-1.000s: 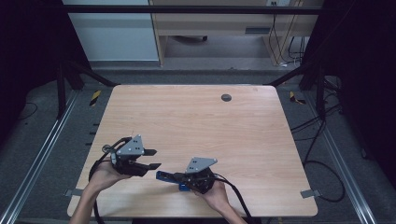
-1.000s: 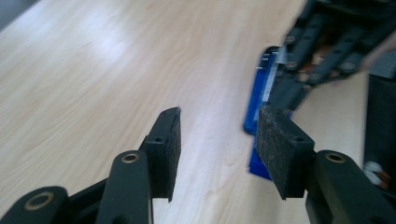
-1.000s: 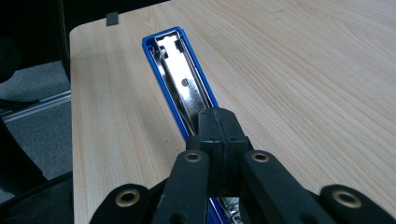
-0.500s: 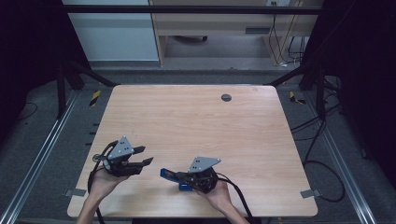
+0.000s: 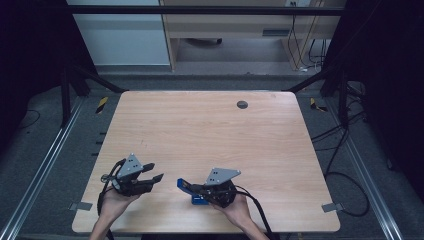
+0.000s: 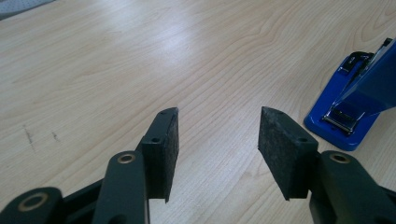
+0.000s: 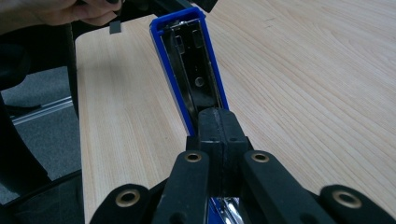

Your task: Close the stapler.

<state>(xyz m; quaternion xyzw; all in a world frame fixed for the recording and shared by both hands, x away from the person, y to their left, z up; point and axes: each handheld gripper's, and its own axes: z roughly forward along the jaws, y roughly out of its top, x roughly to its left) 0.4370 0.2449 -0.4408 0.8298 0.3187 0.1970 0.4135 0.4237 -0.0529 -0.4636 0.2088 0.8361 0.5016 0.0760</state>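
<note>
Here, going from the left: one left gripper (image 5: 156, 171) sits near the front-left corner of the single wooden table (image 5: 210, 130), held in one hand (image 5: 114, 202) that comes in from the near edge. In the left gripper view its two black jaws stand spread, a wide strip of bare wood between the two pads (image 6: 169, 151) — nothing is held between them. A cable trails from it back toward the person.

Just to its right, near but apart from it, lies one blue stapler (image 5: 189, 189), at the front of the table a little left of centre. In the left gripper view the stapler (image 6: 357, 100) shows at the right edge: its base flat on the wood, its blue top arm lifted up off the base, with the metal parts showing in the opening.

Then one right gripper (image 7: 219, 122), held in the other hand (image 5: 239, 209). In the right gripper view its two jaws are pressed together and pinch the lifted top arm of the stapler — the open metal channel (image 7: 194, 70) runs away from the jaws toward the left gripper.

Farther off, near the far edge and right of centre, one small dark round disc (image 5: 242, 104) lies in the tabletop, well apart from both grippers.
</note>
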